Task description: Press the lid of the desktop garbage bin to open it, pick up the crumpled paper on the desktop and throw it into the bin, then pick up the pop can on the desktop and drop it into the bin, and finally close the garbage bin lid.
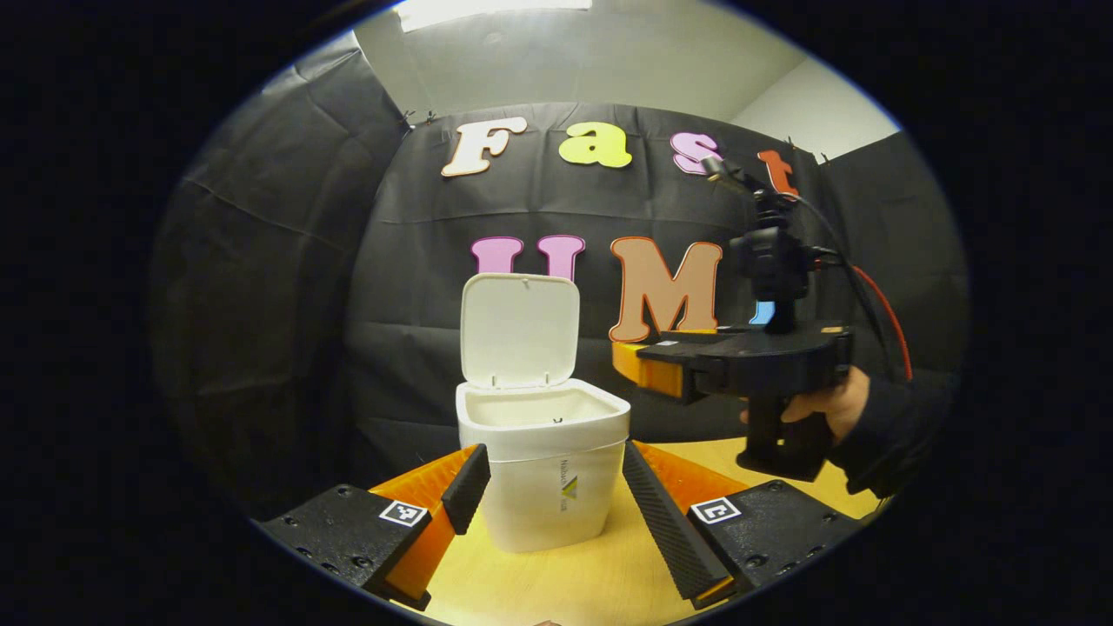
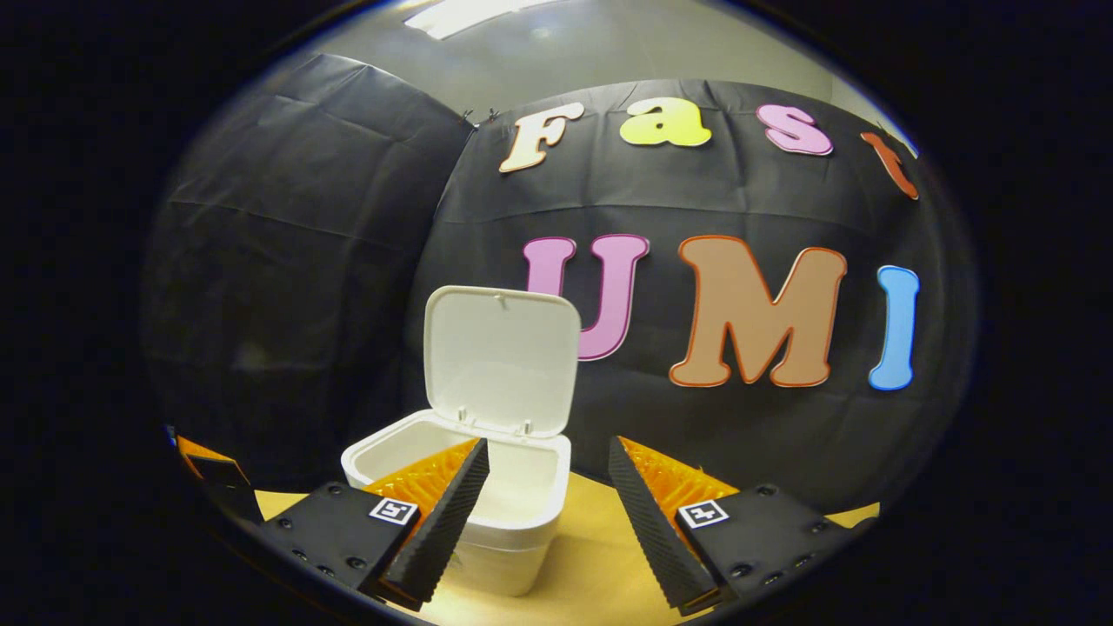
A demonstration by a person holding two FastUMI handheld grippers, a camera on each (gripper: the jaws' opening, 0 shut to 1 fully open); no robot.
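The white desktop bin (image 1: 543, 474) stands on the wooden table with its lid (image 1: 519, 329) swung up and upright. My left gripper (image 1: 555, 452) is open, its fingers flanking the bin's front from close by without touching it. To the bin's right, a hand holds my right gripper (image 1: 643, 365) level with the rim, pointing toward the bin. In the right gripper view the bin (image 2: 487, 522) sits low and left with its lid (image 2: 500, 361) raised. My right gripper (image 2: 548, 445) is open and empty, its left finger over the bin's mouth. The bin's inside is mostly hidden.
The light wooden table (image 1: 574, 582) runs under the bin and both grippers. Black cloth walls close in behind and to the left. A sleeve and hand (image 1: 848, 409) reach in from the right. A bit of the left gripper (image 2: 217, 474) shows at the far left.
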